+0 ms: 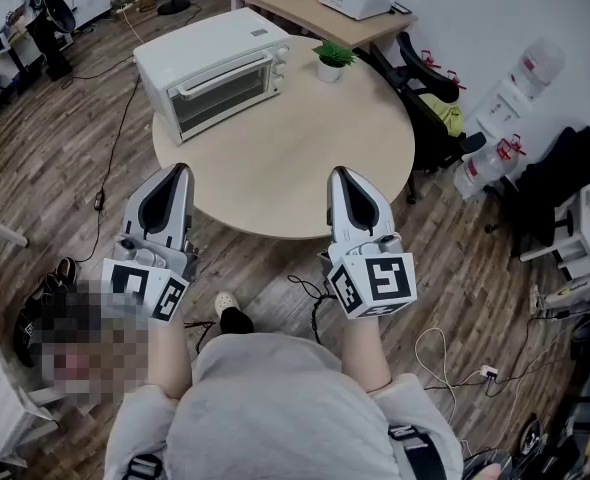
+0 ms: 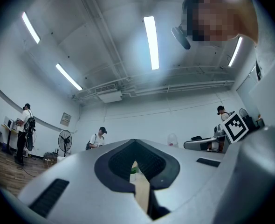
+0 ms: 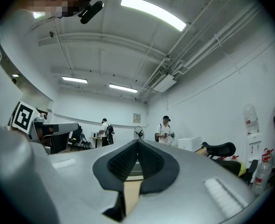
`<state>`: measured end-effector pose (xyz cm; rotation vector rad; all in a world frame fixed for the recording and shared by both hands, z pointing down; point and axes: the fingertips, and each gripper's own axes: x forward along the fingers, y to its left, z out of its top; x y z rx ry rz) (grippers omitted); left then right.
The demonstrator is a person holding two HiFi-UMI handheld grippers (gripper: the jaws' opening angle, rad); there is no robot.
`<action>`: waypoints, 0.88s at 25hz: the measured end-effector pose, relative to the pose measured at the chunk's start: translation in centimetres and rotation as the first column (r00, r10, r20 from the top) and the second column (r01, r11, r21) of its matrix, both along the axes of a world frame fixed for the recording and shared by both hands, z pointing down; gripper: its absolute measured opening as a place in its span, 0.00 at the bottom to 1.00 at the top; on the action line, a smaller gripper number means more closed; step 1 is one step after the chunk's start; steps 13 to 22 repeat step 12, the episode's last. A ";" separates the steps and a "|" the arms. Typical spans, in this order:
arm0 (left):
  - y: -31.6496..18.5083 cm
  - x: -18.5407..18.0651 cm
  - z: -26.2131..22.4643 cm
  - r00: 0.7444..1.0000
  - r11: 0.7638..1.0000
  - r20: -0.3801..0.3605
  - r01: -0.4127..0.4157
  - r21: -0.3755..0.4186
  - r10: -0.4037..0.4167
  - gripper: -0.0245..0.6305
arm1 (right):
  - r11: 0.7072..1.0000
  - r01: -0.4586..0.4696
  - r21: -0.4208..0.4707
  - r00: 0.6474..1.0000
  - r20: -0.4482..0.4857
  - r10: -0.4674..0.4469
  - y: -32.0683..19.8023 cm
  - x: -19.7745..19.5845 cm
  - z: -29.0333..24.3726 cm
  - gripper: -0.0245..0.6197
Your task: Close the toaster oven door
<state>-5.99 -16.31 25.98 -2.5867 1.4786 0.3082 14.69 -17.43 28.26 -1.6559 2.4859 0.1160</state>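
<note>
Toaster oven [image 1: 215, 78] is sitting at the far left of the round surface [image 1: 305, 163], its door [image 1: 227, 92] looking shut and facing the person. Left gripper [image 1: 182, 171] and right gripper [image 1: 337, 174] are hovering over the near edge, well apart from the oven. Both are pinched closed on nothing. A plant [image 1: 331, 60] is standing just right of the oven.

The left gripper [image 1: 178, 171] and the right gripper [image 1: 341, 174] were identical light grey moulded shells, each tapering to a pointed tip. Black ribbed pads [image 3: 121, 164] lined a teardrop-shaped recess in each shell. A white left marker cube [image 1: 145, 288] and a right marker cube [image 1: 375, 282], printed with black square codes, were fitted at the rear. The operator wore a light grey sweatshirt [image 1: 275, 398] with black shoulder straps [image 1: 415, 438].
</note>
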 end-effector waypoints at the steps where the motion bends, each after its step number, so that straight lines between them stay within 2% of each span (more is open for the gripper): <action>1: 0.1 0.1 0.0 1.000 1.000 0.001 0.000 0.000 0.000 0.05 | 1.000 0.000 0.000 1.000 0.002 0.000 0.0 0.1 0.0 0.05; 22: 0.4 0.7 0.2 1.000 1.000 0.004 0.006 -0.003 -0.006 0.05 | 1.000 0.001 -0.005 1.000 0.008 -0.001 0.3 0.8 0.4 0.05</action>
